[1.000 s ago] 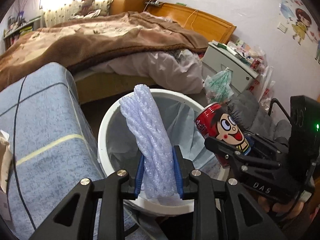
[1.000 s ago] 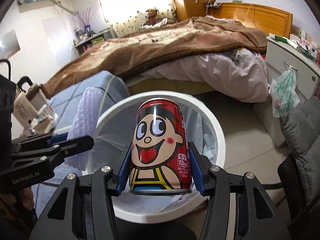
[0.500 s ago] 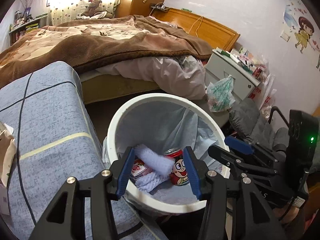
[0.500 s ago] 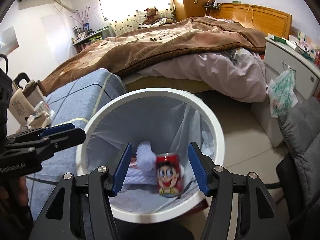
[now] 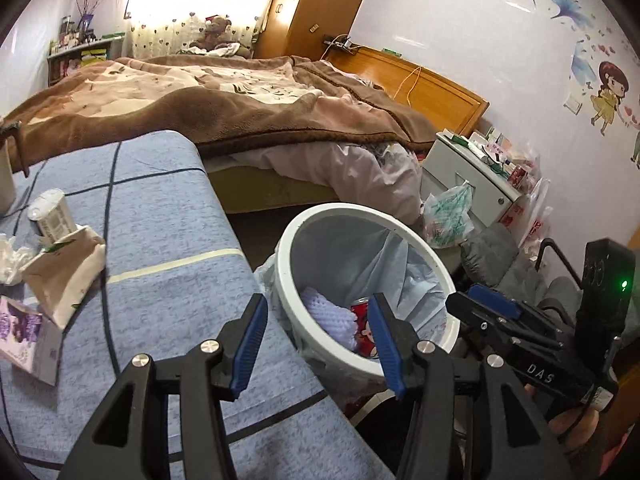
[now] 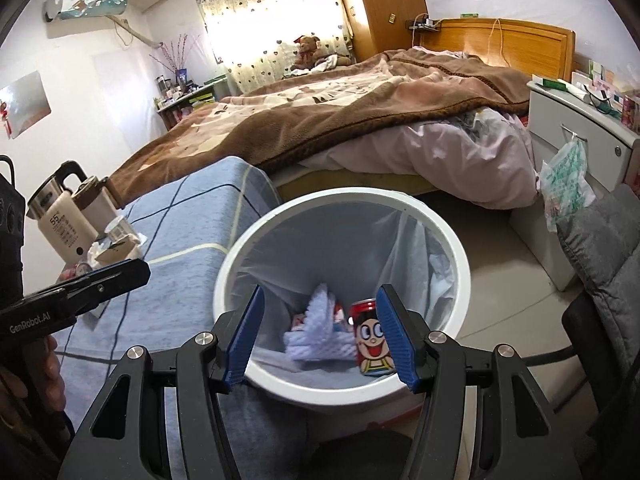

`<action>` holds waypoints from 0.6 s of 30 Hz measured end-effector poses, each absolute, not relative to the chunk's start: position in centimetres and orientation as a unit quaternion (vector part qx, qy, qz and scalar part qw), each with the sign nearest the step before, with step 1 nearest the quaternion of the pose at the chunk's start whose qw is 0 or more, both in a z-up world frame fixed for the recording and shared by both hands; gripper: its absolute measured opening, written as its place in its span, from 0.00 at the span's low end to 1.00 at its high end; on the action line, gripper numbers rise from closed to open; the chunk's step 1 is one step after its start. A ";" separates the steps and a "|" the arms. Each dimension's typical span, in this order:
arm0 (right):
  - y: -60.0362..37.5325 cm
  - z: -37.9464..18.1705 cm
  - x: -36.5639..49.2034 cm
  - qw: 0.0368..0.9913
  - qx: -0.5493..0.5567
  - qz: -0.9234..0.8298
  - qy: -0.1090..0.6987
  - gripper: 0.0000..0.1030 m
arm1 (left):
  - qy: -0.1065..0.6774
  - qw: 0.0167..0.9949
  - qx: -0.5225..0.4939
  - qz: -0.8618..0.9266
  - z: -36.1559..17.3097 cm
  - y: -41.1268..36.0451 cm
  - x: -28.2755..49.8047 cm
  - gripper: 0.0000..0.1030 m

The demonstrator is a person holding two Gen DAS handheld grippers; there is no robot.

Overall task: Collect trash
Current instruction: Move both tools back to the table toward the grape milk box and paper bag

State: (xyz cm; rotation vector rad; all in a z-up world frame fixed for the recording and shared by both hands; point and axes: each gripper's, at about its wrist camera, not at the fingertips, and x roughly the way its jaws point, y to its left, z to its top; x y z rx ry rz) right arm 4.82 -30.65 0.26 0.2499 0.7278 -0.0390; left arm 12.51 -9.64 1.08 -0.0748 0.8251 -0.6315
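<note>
Left wrist view. The left claw [image 5: 316, 342] stands wide with nothing between its blue pads, above the near edge of the blue-covered worktop [image 5: 168, 240] and the rim of the white trash bin [image 5: 288, 256]. The bin stands just beside the worktop's right edge, with bare floor and the bed [image 5: 224, 112] beyond it. Inside the bin, past the claw's right finger, lie the white foam net [image 5: 328, 314] and the red can [image 5: 362, 326], the can half hidden behind that finger. Left of the claw, on the worktop, lie a torn paper carton [image 5: 64, 268], a tipped cup [image 5: 50, 216] and a purple packet [image 5: 24, 336] cut off by the lens edge; their print is too small to read. The right claw [image 5: 484, 300], to the right, carries the letters "DAS".

Right wrist view. The right claw [image 6: 320, 332] is wide and empty, directly over the bin's [image 6: 240, 248] open mouth. Below it the foam net [image 6: 316, 332] lies touching the can [image 6: 370, 340], which shows a cartoon face. The left claw [image 6: 120, 276], marked "GenRobot.AI", is seen side-on to the left. Beyond it a kettle [image 6: 60, 216] reads "55".
</note>
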 end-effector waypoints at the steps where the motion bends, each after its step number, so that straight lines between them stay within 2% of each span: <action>1: -30.4 0.4 4.8 0.927 0.121 -0.018 0.355 0.57 | 0.393 0.868 -0.037 -0.301 1.1 -9.6 12.3 0.53; 18: -30.0 0.7 4.0 0.927 0.136 -0.014 0.350 0.57 | 0.386 0.871 -0.053 -0.300 1.1 -8.6 11.3 0.53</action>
